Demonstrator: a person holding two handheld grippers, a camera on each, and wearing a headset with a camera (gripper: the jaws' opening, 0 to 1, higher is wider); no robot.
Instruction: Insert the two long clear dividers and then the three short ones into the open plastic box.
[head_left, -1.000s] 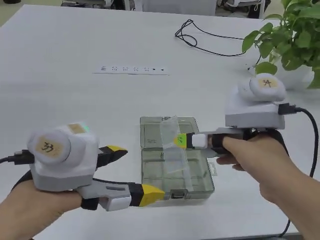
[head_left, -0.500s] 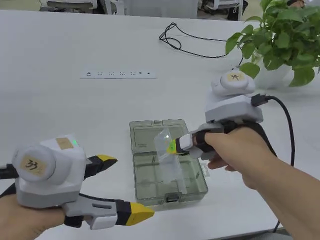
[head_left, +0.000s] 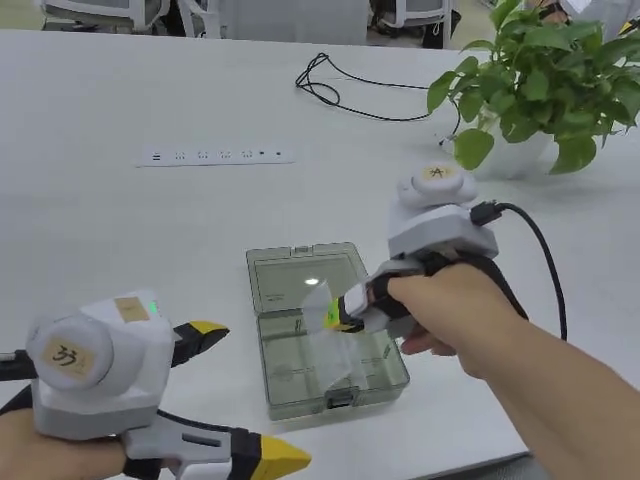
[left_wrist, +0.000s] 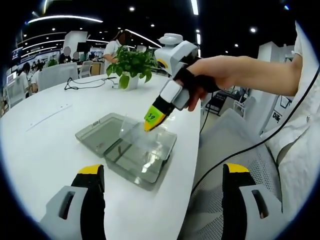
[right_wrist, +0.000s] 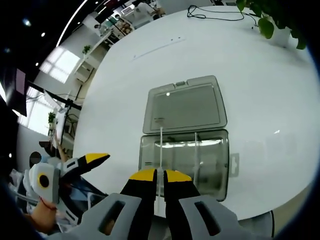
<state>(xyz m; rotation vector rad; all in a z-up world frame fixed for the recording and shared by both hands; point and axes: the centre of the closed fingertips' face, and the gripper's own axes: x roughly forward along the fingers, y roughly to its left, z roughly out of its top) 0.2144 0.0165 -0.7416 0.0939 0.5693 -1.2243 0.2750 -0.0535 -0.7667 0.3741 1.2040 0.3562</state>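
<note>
The right gripper (right_wrist: 160, 174), jaws pressed together on one edge of a clear divider (head_left: 328, 345), holds it over the open plastic box (head_left: 270, 370). The box sits on the white counter (head_left: 150, 230), base toward the person and lid (head_left: 300, 272) folded flat on the far side. In the right gripper view the divider is seen edge-on, as a thin line running from the jaws toward the far wall of the base, left of centre. Its free edge appears to be within or just above the base; whether it has entered any wall slots cannot be told. A second thin line to its right may be a divider already seated or a moulded rib; the pictures do not settle it. The left gripper (head_left: 248, 395), jaws spread wide and holding nothing, hovers over the counter left of and nearer than the box, apart from it.

Risks, as judged:
(a) The box is unbraced, so a downward push on a divider that has missed its slots would likely slide or tip the light base.
(b) The divider is thin and pinched at one edge only. If its free end catches a wall it may bow, twist or spring out of the pinch.
(c) In the head view it appears tilted rather than upright, so one end could seat while the other rides up.
(d) Clear plastic against clear plastic makes misalignment hard to see.
</note>
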